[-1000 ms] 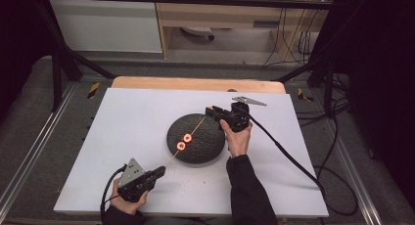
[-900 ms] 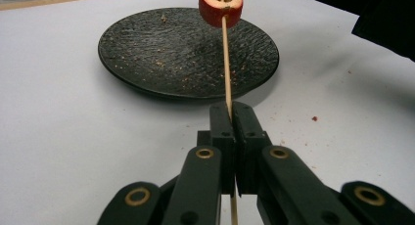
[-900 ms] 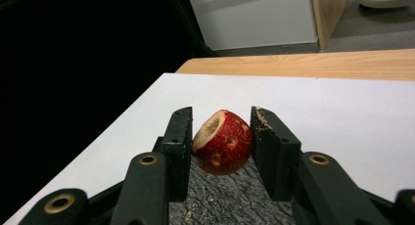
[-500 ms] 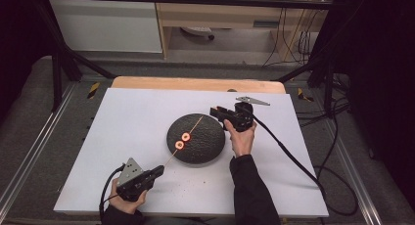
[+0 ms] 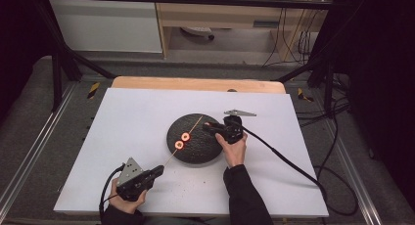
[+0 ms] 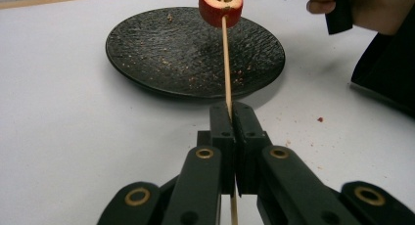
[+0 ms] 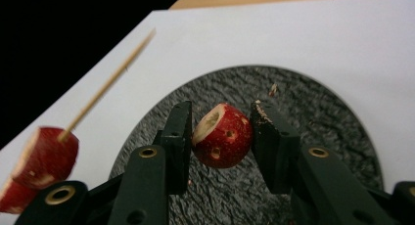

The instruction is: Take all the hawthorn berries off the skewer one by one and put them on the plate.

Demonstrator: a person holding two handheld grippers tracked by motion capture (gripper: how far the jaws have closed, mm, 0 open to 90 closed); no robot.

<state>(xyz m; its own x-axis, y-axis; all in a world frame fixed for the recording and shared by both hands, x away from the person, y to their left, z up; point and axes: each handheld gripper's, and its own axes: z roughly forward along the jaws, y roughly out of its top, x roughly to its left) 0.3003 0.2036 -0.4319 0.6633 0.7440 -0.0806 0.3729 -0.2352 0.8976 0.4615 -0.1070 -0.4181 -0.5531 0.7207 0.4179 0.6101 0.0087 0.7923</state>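
Observation:
A thin wooden skewer (image 5: 192,128) slants over the black plate (image 5: 195,154) with two red fruit slices (image 5: 182,140) threaded on it. My left gripper (image 5: 157,170) is shut on the skewer's near end at the front left of the table. In the left gripper view the jaws (image 6: 234,112) pinch the stick (image 6: 226,58), and a slice (image 6: 220,5) sits farther up it. My right gripper (image 5: 209,127) is over the plate's right side, shut on a third red slice (image 7: 222,136) with a pale cut face. It sits beside the skewer's free tip (image 7: 105,83).
The plate (image 7: 318,117) lies mid-table on a white sheet, flecked with crumbs. A grey three-cornered plate (image 5: 239,113) lies just beyond the right gripper. Its cable (image 5: 288,159) trails off to the right front. A wooden table edge (image 5: 195,83) runs along the back.
The right gripper has sunk toward the plate with the red slice still in its jaws. The left gripper and the skewer have stayed where they were.

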